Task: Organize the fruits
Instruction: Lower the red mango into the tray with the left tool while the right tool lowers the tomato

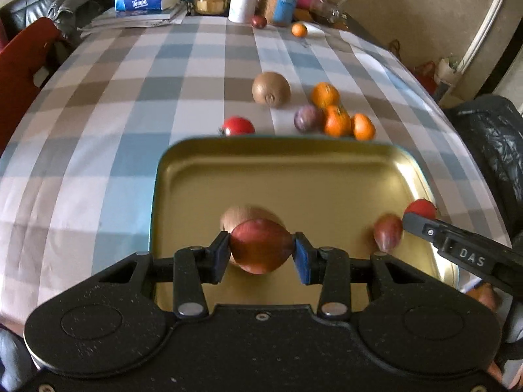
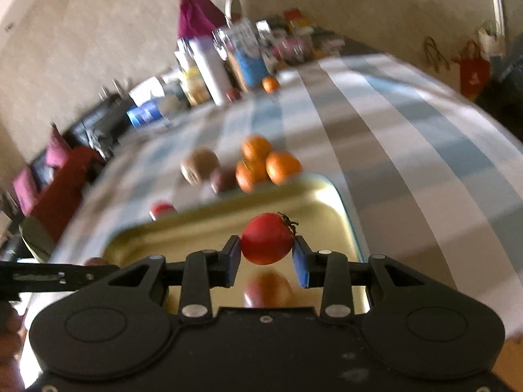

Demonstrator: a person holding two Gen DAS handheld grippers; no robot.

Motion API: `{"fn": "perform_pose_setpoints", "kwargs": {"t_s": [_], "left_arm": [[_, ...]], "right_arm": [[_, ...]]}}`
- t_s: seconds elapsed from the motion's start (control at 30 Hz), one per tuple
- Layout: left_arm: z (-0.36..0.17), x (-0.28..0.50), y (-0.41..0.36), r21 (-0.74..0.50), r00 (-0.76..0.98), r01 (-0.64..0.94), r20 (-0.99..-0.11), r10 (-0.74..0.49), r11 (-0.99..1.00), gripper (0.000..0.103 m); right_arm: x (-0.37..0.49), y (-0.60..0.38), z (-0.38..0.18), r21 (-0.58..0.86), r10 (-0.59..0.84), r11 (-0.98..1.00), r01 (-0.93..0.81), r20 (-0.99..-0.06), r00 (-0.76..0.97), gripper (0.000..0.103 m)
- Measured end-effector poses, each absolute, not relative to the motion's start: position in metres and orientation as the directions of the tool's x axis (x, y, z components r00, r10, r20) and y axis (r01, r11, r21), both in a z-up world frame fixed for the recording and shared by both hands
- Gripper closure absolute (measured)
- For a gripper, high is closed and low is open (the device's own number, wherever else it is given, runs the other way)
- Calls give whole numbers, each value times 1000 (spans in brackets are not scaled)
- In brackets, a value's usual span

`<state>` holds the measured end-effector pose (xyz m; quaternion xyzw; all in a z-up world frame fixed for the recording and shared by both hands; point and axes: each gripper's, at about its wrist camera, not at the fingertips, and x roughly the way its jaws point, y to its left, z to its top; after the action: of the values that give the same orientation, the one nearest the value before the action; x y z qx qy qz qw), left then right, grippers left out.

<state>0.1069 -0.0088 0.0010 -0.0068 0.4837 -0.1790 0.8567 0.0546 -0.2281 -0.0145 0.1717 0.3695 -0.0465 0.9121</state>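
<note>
Both claws tilt down over the gold tray (image 1: 183, 176): left gripper (image 1: 261, 253) clamps a red plum (image 1: 261, 248), right gripper (image 2: 266, 258) pinches a tomato (image 2: 266, 238).

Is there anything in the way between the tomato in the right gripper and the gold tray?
Nothing visible. The right gripper holds the tomato directly over the tray, and the tray floor beneath it looks bare, showing only the tomato's reflection.

We see right-wrist view smeared: kiwi (image 2: 200, 169), far clutter (image 2: 225, 65) unreadable. Tray (image 1: 196, 176) near edge hidden behind left gripper (image 1: 261, 253). Red fruit (image 1: 420, 208) half covered by right gripper (image 1: 425, 228).
</note>
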Motion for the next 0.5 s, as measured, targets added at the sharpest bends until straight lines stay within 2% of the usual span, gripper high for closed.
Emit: {"fn": "perform_pose_setpoints", "kwargs": {"t_s": [0.2,0.5], "left_arm": [[-6,88,-13,-184,433,327,-842,-321,927,54],[-4,77,-18,-155,477,352,-819,-319,923,51]], "right_arm": [[36,-224,-16,217,16,954,206,-723,690,67],[28,-205,-1,127,-5,984,126,-686,728,67]]}}
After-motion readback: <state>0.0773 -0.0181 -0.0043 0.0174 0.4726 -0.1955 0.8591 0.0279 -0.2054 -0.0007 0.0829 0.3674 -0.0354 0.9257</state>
